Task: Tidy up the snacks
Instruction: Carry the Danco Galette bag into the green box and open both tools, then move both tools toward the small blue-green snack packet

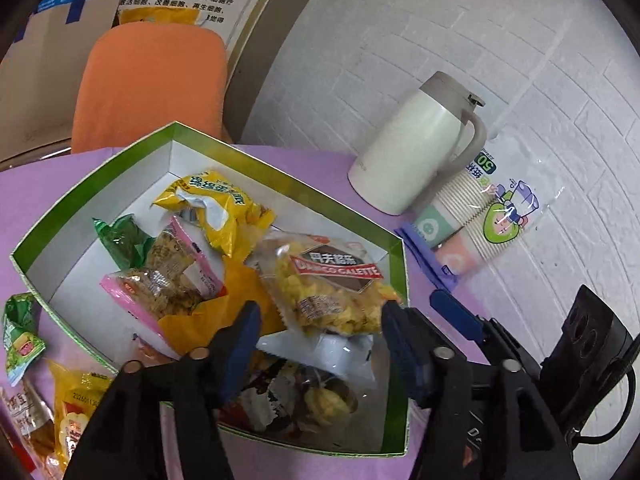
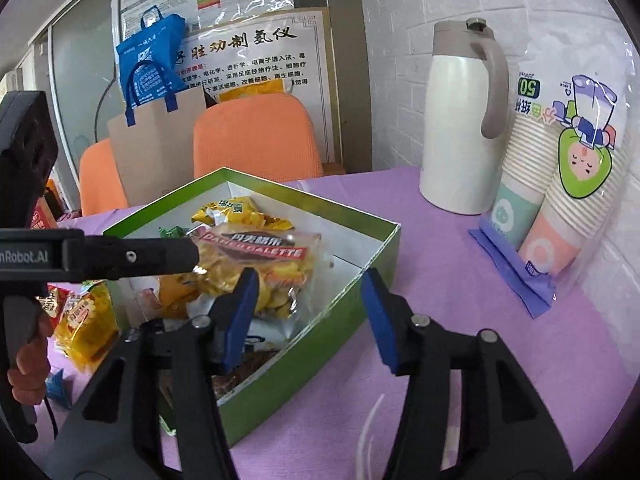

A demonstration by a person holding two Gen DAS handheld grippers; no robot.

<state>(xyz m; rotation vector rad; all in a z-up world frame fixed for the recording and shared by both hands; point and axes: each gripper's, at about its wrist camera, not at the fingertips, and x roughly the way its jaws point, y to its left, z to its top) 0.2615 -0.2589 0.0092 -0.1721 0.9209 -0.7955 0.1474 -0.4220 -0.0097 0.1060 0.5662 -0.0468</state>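
I have both hand-held grippers over the near end of the green box [image 1: 208, 148], which sits on the purple tabletop [image 2: 440, 264] already holding a heap of snack packets. My left hand-held gripper [image 1: 320, 320] has its jaws apart with nothing pinched; the clear packet of yellow crisps [image 1: 336, 292] lies just beyond the pads, resting on the heap, so I read this as a drop just finished. My right hand-held gripper [image 2: 308, 312] is likewise spread and empty, straddling the box's near right wall, one pad inside and one outside. In the left wrist view a yellow bag [image 1: 216, 208] lies at about 11 o'clock from the crisps, toward the far corner, and a pink-edged packet [image 1: 168, 280] at 9 o'clock. The step in hand, as I judge it, is loading loose snacks into the box. Several remain outside on the tabletop: a green packet [image 1: 20, 332] and a yellow packet [image 1: 72, 412] at roughly 8 o'clock from the box in the left view. My next move should be to pull the left hand-held gripper back clear of the box wall, swing it toward those, and close on one by its crimped edge. The thermos jug [image 2: 460, 128] and sleeve of paper cups [image 2: 560, 184] stand at 2 o'clock, well apart.
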